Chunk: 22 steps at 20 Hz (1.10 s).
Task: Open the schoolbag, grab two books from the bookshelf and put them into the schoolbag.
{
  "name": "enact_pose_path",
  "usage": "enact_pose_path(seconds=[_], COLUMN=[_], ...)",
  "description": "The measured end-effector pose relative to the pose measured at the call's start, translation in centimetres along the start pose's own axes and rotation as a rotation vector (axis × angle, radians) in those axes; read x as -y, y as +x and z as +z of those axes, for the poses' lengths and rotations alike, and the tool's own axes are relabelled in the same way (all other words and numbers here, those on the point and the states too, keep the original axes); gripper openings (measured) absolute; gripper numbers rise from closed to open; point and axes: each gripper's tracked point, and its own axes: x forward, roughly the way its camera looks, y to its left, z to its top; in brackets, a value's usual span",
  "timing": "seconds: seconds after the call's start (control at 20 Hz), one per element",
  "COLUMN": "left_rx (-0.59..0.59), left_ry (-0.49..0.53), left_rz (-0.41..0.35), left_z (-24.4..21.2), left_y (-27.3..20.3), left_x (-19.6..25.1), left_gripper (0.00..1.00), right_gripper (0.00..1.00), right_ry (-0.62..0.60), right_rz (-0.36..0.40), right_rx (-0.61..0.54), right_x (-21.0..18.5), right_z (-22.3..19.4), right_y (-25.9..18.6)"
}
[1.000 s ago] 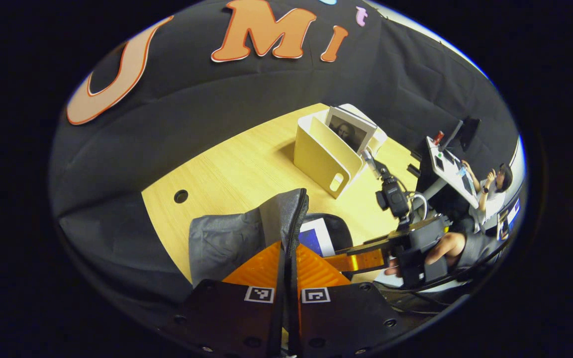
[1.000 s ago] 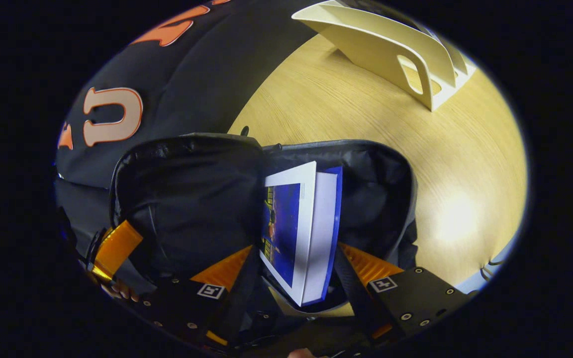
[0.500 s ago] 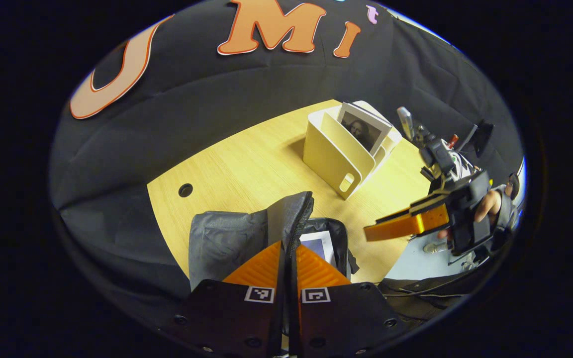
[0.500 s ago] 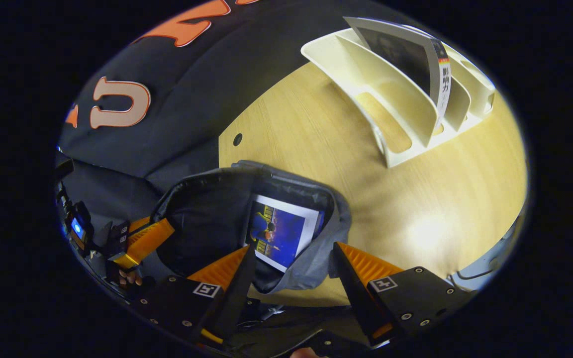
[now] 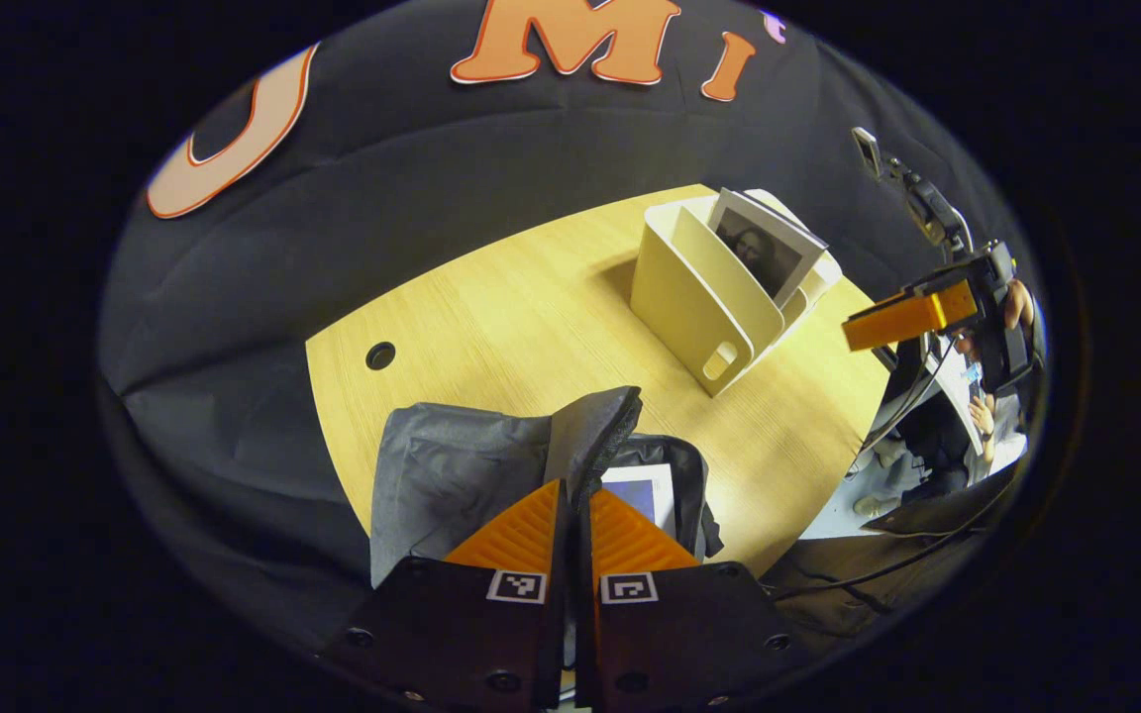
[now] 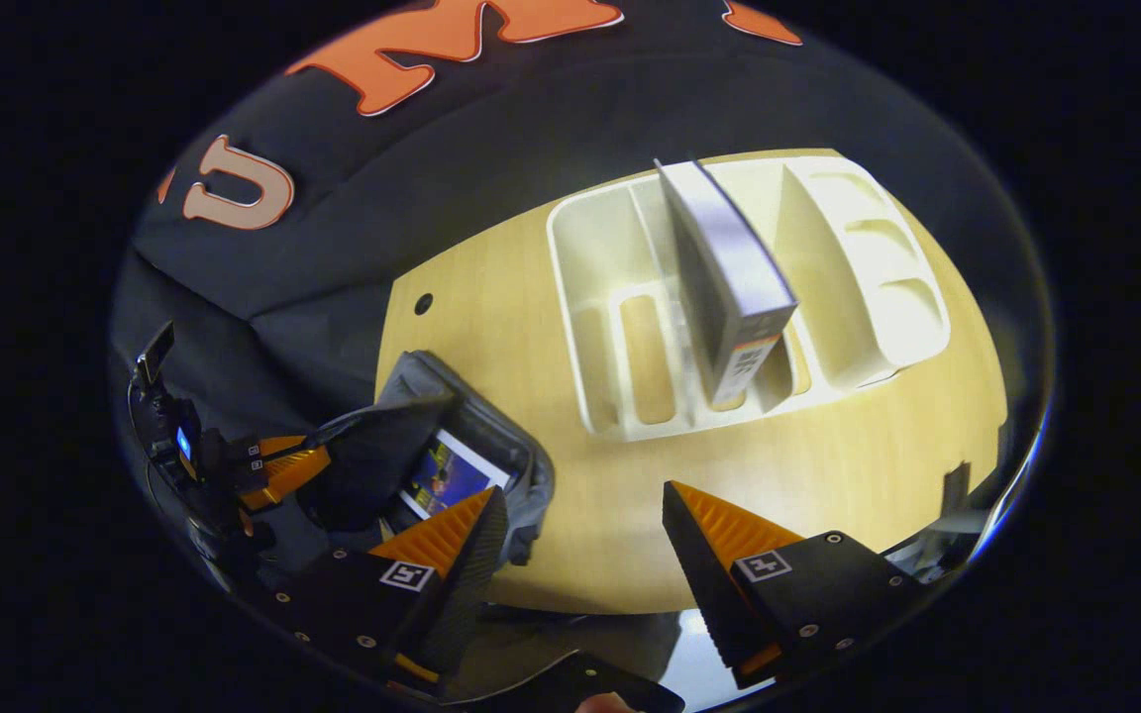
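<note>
The schoolbag (image 5: 491, 475) lies open on the counter (image 5: 511, 317), its flap pinched in the left gripper (image 5: 575, 505), whose jaws are clamped together on the fabric. One blue-covered book (image 6: 447, 475) already sits inside, so half the loading looks done. The right gripper (image 6: 580, 525), jaws wide apart and empty, hangs above the bookshelf (image 6: 858, 257), where the second book (image 6: 729, 277) stands in a middle slot. Its spine carries small print and apparently a barcode, too blurred to read.
</note>
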Motion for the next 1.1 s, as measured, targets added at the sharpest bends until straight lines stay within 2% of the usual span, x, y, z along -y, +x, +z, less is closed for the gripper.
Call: enact_pose_path(seconds=[0.2, 0.35, 0.6, 0.7, 1.1], left_rx=[-0.025, -0.037, -0.039, -0.04, -0.06], left_ry=[-0.059, -0.085, -0.141, -0.158, -0.233], left_rz=[0.018, 0.039, 0.076, 0.09, 0.143], left_z=[-0.1, 0.1, -0.2, -0.5, -1.5], left_y=[1.0, 1.4, 1.7, 1.6, 1.1], left_x=[0.7, 0.9, 0.7, 0.5, 0.1], left_gripper=[0.06, 0.06, 0.06, 0.06, 0.06], right_gripper=[0.94, 0.95, 0.95, 0.94, 0.93], right_ry=[-0.074, -0.104, -0.132, -0.139, -0.144], right_rz=[-0.049, -0.052, -0.089, -0.079, -0.127], right_rx=[-0.02, -0.032, -0.066, -0.095, -0.176], right_x=[3.0, 4.0, 5.4, 5.3, 6.8], right_z=[3.3, 6.2, 10.8, 11.7, 13.5], right_y=[-1.3, -1.8, 0.7, 1.9, 5.9])
